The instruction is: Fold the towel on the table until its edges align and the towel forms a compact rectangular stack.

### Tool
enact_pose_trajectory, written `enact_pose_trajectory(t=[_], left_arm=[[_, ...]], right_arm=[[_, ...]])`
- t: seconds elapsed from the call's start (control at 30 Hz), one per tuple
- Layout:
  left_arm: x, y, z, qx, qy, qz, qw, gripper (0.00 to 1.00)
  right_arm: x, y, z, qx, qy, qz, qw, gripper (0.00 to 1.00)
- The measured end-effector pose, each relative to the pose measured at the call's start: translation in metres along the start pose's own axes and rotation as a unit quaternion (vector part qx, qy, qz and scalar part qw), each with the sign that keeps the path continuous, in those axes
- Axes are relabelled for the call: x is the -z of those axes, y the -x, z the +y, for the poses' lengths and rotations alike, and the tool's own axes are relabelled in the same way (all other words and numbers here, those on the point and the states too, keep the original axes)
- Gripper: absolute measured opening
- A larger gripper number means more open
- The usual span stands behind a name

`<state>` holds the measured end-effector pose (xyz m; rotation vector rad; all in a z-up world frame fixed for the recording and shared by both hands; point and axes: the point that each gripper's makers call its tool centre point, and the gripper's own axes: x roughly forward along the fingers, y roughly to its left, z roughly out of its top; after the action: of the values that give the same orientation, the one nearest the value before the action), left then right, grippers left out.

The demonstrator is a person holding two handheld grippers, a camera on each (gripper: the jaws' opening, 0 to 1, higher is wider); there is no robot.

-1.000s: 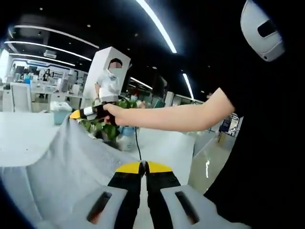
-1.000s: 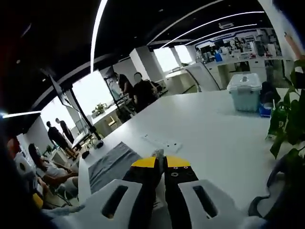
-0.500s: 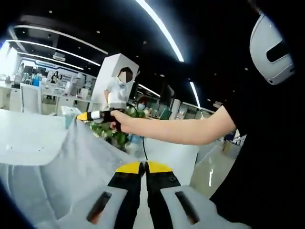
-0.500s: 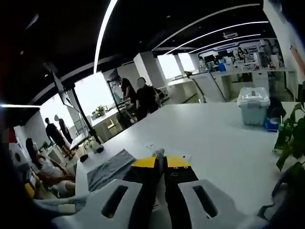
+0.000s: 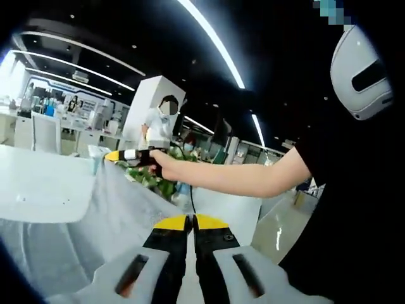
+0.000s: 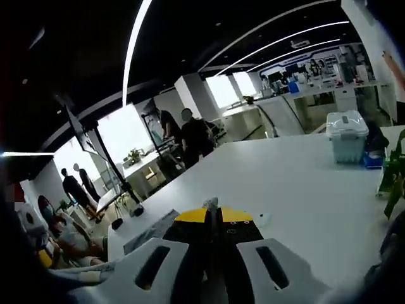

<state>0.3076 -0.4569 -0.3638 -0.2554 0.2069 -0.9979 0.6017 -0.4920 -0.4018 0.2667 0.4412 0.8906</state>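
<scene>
towel (image 5: 114, 209) soft grey, draped, creased

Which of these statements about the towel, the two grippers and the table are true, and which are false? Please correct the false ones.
1. The right gripper is shut on a bit of the towel. True.
2. The towel lies flat and fully folded on the table. False: it hangs lifted between the two grippers.
3. A lidded plastic box stands on the table. True.
4. The left gripper is wide open. False: its jaws are closed together.
5. A person's hand holds the right gripper in the left gripper view. True.
</scene>
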Motion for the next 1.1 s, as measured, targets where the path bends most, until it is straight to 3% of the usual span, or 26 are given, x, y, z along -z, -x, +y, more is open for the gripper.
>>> enact_pose_trajectory(t=[0.27,0.5,1.1], left_arm=[[-0.016,0.025,0.014,-0.005,0.020,-0.035,0.9992,0.03],[-0.025,0.049,0.029,-0.022,0.046,-0.064,0.9966,0.03],[-0.016,0.098,0.065,-0.070,0.039,-0.060,0.9950,0.03]], right_arm=[[-0.016,-0.022,0.020,-0.012,-0.005,-0.008,0.9999,0.02],[-0.016,-0.041,0.033,-0.021,-0.010,-0.004,0.9997,0.02],[-0.009,-0.084,0.063,-0.038,-0.031,0.023,0.9985,0.02]])
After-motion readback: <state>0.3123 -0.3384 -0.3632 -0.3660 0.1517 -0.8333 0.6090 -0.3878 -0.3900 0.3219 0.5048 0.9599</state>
